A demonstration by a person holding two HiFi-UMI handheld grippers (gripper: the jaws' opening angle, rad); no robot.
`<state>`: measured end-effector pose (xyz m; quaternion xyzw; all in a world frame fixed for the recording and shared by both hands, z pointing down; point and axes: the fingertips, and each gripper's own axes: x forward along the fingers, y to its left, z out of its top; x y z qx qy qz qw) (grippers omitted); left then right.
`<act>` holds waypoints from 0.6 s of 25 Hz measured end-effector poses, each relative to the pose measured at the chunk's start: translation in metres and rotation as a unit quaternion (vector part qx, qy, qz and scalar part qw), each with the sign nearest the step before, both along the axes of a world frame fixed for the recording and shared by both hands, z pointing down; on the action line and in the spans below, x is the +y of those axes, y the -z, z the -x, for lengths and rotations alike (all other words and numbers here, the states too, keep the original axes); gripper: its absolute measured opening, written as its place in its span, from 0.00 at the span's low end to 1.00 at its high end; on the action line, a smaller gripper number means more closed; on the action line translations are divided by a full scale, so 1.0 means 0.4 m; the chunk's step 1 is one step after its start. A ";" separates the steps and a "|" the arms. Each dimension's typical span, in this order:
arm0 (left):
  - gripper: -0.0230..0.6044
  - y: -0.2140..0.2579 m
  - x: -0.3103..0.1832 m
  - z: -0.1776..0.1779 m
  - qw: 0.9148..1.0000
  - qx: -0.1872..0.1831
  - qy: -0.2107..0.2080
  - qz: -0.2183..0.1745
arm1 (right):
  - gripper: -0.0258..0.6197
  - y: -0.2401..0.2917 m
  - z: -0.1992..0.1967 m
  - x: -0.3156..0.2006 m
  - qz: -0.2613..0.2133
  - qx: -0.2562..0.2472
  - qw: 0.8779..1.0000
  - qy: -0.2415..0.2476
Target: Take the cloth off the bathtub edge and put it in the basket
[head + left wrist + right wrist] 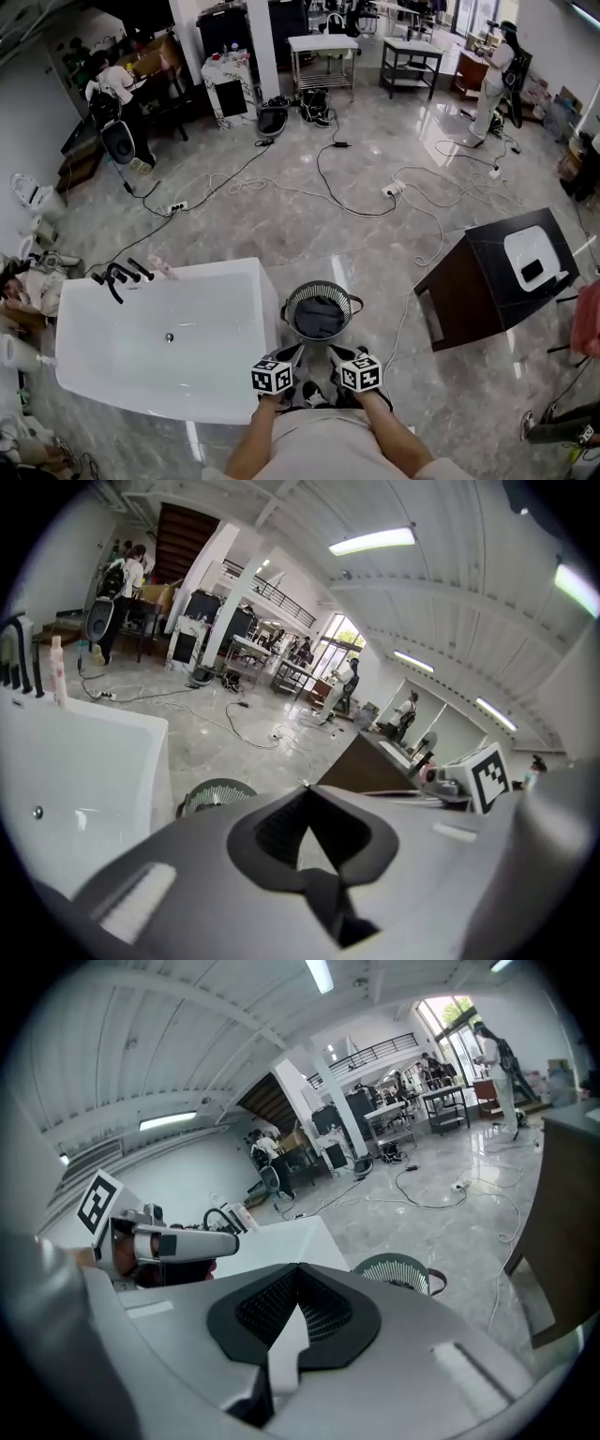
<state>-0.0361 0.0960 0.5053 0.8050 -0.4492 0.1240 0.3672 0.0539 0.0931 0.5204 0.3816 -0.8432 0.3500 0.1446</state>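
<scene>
Dark cloth [319, 319]: lies inside the round slatted basket [302, 292].
White bathtub [187, 269]: just left of basket.
Left gripper [292, 353], right gripper [338, 354]: near basket, jaws closed together, both empty.

The person wore a pale short-sleeved shirt [323, 448]. The left hand-held gripper [294, 352] and right hand-held gripper [337, 352] were grey, each carrying a white cube [273, 377] with black square markers.

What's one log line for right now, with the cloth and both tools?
cloth: in basket | basket: on floor beside bathtub | left tool: shut, empty | right tool: shut, empty
</scene>
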 end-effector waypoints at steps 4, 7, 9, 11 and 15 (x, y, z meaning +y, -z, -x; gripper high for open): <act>0.13 0.002 -0.003 -0.011 1.000 0.000 -0.007 -0.005 | 0.04 -0.002 -0.040 -0.017 0.014 -0.033 0.999 -0.038; 0.13 -0.006 -0.002 -0.015 1.000 -0.013 -0.017 -0.003 | 0.04 -0.009 -0.056 -0.021 0.013 -0.021 0.998 -0.049; 0.13 -0.013 0.001 -0.026 1.000 -0.018 -0.021 -0.002 | 0.04 -0.018 -0.068 -0.017 0.016 -0.016 0.998 -0.050; 0.13 -0.015 0.001 -0.029 1.000 -0.021 -0.022 -0.001 | 0.04 -0.023 -0.077 -0.015 0.019 -0.011 0.999 -0.050; 0.13 -0.013 -0.007 -0.017 0.999 -0.026 -0.024 0.001 | 0.04 -0.019 -0.073 -0.024 0.020 -0.007 0.999 -0.050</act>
